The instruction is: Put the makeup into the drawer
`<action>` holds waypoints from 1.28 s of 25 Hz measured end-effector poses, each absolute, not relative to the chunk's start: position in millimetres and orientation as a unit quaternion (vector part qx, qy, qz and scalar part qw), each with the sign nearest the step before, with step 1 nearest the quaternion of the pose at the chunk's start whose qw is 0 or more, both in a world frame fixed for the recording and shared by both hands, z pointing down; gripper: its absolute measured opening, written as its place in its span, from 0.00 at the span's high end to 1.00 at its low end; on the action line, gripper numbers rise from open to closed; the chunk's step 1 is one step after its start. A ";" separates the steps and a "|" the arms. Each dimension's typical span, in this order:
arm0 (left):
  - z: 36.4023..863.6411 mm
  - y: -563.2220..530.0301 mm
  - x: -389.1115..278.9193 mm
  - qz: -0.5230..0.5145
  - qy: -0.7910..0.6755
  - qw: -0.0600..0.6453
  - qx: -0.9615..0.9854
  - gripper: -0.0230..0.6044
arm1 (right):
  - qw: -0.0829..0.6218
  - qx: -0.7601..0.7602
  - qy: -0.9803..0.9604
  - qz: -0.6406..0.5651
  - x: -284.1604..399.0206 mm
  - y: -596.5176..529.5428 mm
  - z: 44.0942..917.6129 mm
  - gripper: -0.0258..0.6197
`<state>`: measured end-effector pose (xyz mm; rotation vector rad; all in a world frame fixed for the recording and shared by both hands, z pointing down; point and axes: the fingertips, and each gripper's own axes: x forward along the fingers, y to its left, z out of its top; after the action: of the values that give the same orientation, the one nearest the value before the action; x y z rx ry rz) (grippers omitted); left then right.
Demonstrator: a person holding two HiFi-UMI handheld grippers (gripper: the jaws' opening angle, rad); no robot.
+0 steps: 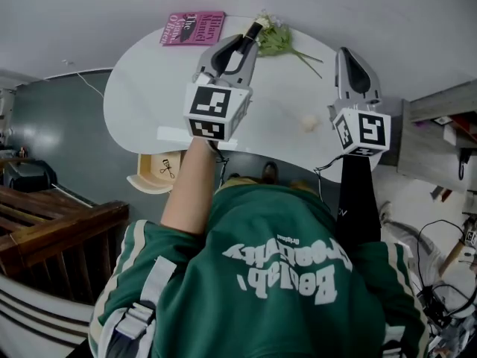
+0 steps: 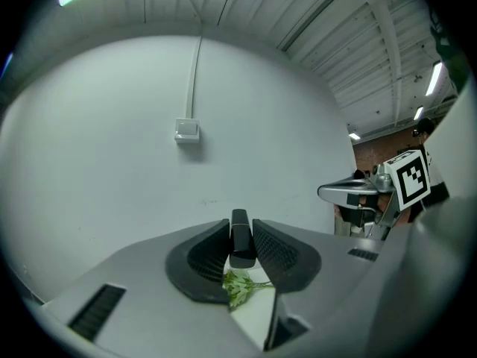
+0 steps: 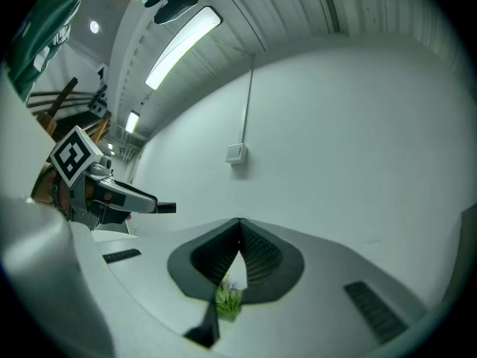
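Over the far part of the white round table [image 1: 149, 88], my left gripper [image 1: 250, 36] is shut on a slim black makeup tube [image 1: 253, 30]. In the left gripper view the tube [image 2: 240, 239] stands upright between the pads, and the gripper [image 2: 240, 233] points at a bare wall. My right gripper [image 1: 344, 51] hovers to the right with its tips touching and nothing between them [image 3: 239, 224]. A small cream lump [image 1: 308, 122] lies on the table below it. The drawer [image 1: 141, 183] stands pulled out under the table's near-left edge, with small scissors [image 1: 168, 168] inside.
A pink book [image 1: 192, 28] and a sprig of green flowers [image 1: 277, 39] lie at the table's far side. A dark wooden railing [image 1: 52, 222] is at the left. A grey shelf unit [image 1: 440, 133] and cables [image 1: 440, 274] are at the right.
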<state>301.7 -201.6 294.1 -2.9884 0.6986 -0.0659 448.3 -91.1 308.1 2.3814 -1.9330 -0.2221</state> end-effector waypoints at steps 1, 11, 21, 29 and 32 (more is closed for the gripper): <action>295.0 -203.8 297.5 -0.022 0.233 0.036 -0.972 0.79 | 0.033 0.770 -0.633 -0.072 445.4 -95.4 308.4 0.95; 293.4 -240.1 189.8 -0.027 0.317 0.039 -0.947 0.79 | 0.033 0.712 -0.698 -0.071 350.9 -156.6 308.5 0.95; 292.0 -256.4 54.5 -0.041 0.385 0.045 -0.921 0.79 | 0.018 0.641 -0.763 -0.077 216.9 -210.9 309.6 0.95; 294.4 -259.6 -59.8 -0.049 0.449 0.042 -0.891 0.79 | 0.013 0.578 -0.813 -0.078 101.6 -240.5 311.2 0.95; 298.8 -258.5 -97.2 -0.053 0.471 0.038 -0.880 0.79 | 0.012 0.555 -0.828 -0.074 62.8 -248.3 315.3 0.95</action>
<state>-97.2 -258.5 298.8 -2.6997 1.4448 -0.1631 62.8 -248.3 315.3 1.7315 -2.5816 -0.2312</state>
